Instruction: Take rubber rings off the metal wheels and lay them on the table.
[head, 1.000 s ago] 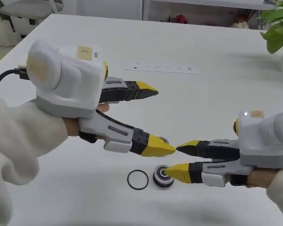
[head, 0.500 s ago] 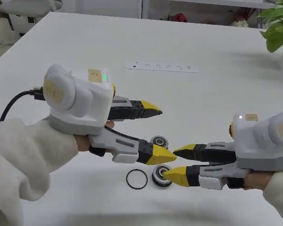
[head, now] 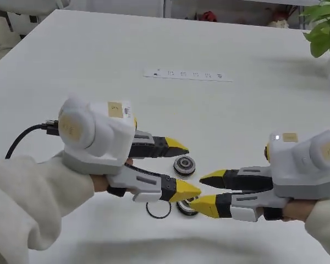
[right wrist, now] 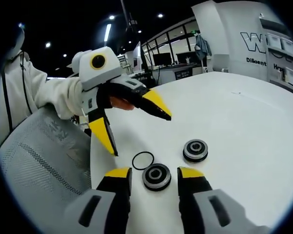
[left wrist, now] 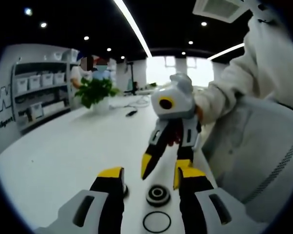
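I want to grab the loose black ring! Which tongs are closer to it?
Left. The left tongs straddle the ring; the right tongs sit beside it, around the wheel.

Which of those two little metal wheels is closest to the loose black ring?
The wheel just ahead of the right gripper, whose jaws are open; it lies beside the ring. The other wheel sits farther off.

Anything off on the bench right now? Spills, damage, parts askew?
Nothing stands out. The ring lies flat on the table. One wheel sits beside it and the other wheel a little apart, both flat. The left hand-held gripper and right hand-held gripper are open, holding nothing.
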A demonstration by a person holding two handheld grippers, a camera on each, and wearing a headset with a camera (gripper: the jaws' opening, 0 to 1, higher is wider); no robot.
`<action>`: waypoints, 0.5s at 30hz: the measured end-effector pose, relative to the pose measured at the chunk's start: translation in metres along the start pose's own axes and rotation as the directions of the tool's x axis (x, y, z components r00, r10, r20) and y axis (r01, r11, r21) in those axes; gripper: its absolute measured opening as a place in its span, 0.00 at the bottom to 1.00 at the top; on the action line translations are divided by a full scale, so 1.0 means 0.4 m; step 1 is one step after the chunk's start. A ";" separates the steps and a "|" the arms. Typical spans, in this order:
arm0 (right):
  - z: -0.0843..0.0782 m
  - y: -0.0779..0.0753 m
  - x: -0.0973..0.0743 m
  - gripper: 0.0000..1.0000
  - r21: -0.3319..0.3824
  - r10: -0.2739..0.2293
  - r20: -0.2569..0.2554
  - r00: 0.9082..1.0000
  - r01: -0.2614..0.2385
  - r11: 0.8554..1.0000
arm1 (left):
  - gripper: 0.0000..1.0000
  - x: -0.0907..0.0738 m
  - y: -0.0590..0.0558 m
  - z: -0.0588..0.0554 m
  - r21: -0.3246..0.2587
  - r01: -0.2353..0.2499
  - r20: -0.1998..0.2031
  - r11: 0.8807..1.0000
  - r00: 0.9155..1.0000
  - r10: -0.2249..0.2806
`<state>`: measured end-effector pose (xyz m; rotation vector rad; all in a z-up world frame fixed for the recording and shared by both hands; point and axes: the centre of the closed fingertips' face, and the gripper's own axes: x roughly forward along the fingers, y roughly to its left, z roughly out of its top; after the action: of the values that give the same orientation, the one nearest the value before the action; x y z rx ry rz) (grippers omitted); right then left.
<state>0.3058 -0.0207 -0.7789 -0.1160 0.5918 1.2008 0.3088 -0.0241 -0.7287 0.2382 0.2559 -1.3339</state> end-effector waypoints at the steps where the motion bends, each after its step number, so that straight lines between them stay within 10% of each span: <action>1: -0.002 0.000 0.001 0.33 -0.002 0.000 -0.003 1.000 0.000 1.000 | 0.44 0.002 0.000 -0.004 0.000 0.000 -0.002 1.000 1.000 0.000; 15: -0.031 0.000 0.006 0.29 -0.015 0.005 -0.049 0.999 -0.006 1.000 | 0.30 0.041 -0.021 -0.072 0.022 0.022 -0.049 1.000 0.999 -0.021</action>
<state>0.3018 -0.0237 -0.7906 -0.1574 0.6260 1.2109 0.3027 -0.0320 -0.7614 0.2879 0.2854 -1.3536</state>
